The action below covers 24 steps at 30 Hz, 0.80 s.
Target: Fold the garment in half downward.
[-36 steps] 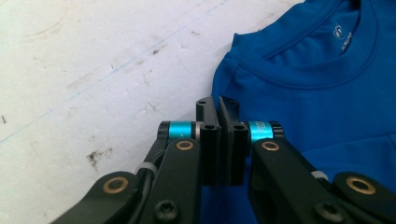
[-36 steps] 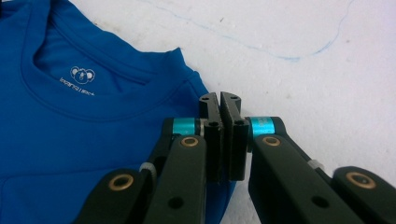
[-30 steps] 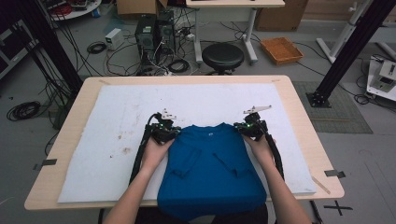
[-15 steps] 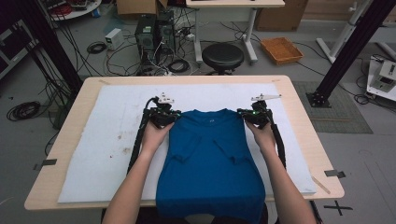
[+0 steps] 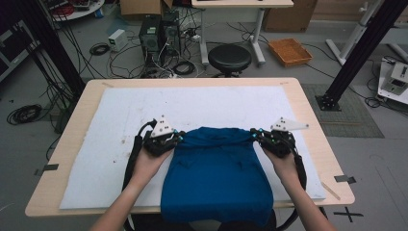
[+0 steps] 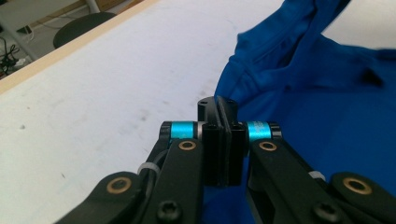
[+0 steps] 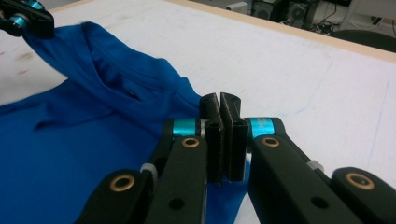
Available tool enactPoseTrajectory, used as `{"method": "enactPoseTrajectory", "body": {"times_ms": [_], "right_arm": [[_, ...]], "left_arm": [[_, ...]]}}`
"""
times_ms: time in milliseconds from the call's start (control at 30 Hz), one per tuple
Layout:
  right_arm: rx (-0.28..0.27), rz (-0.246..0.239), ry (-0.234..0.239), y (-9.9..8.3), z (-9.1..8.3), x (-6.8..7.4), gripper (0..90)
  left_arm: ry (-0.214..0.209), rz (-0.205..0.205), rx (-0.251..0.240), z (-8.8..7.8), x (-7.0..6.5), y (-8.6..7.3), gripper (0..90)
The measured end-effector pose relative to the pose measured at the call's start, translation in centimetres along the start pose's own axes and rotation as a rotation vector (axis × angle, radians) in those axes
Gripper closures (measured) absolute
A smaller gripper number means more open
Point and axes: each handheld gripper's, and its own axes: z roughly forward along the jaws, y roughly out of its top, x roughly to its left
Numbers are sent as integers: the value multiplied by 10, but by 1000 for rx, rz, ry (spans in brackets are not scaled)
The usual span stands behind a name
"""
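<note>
A blue shirt [image 5: 216,178] lies on the white sheet [image 5: 207,106] of the table, its lower part hanging over the near edge. My left gripper [image 5: 177,138] is shut on the shirt's left shoulder edge, my right gripper [image 5: 256,135] on the right one. The collar edge is stretched between them, slightly raised. In the left gripper view the closed jaws [image 6: 218,105] pinch blue fabric [image 6: 327,116] at their tip. In the right gripper view the jaws [image 7: 219,100] are pressed together over the shirt [image 7: 70,140], and the left gripper [image 7: 28,21] holds the far corner up.
The wooden table [image 5: 192,83] has bare white sheet beyond and beside the shirt. On the floor behind stand a black stool [image 5: 230,57], computer towers [image 5: 156,29] with cables and an orange tray [image 5: 289,50]. A black frame post [image 5: 356,53] rises at right.
Both grippers carried the shirt's top edge away across the table, then drew it back toward the near side, a little wider apart. The collar edge now stands raised and taut between them.
</note>
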Motion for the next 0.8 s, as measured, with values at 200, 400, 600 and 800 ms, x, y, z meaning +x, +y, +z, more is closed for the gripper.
{"method": "enactPoseTrajectory", "body": {"times_ms": [200, 400, 600, 800], "right_arm": [[12, -46, 20, -34, -31, 31, 888], [36, -90, 22, -57, -53, 52, 888], [92, -138, 52, -76, -60, 64, 885], [104, -178, 66, -82, -71, 72, 823]], "left_arm": [[-31, 37, -5, -19, -31, -21, 884], [-64, 85, 19, -30, -61, -40, 884], [-102, 137, 88, -35, -84, -61, 875], [-128, 126, 115, -38, -90, -66, 734]]}}
